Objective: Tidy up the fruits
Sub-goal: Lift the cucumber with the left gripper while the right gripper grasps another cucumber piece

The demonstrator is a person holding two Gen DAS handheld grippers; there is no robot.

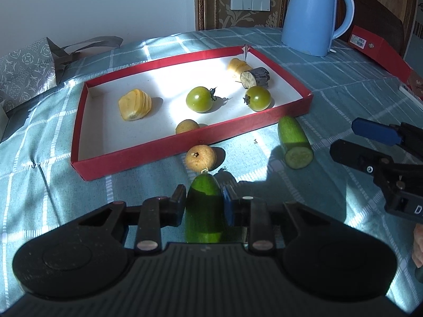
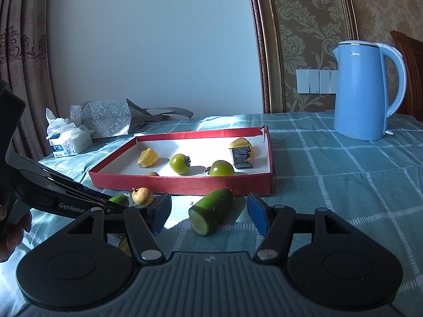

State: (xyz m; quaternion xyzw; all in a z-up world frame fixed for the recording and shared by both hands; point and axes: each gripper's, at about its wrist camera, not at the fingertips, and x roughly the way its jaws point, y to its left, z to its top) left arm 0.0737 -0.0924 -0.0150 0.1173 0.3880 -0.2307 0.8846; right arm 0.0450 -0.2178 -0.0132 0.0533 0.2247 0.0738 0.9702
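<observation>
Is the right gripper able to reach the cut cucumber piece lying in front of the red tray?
Probably yes. The right gripper is open, the cut cucumber piece lies on the tablecloth just ahead between its fingers, and nothing stands between them.

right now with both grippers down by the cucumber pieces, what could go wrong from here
1. The left gripper is shut on a cucumber piece with the small brown fruit right ahead of its tip; pushing forward could roll that fruit away.
2. The red tray wall stands between both pieces and the inside; a low carry might catch it.
3. The right gripper is open around the cut cucumber, which lies angled, so closing may twist it.
</observation>
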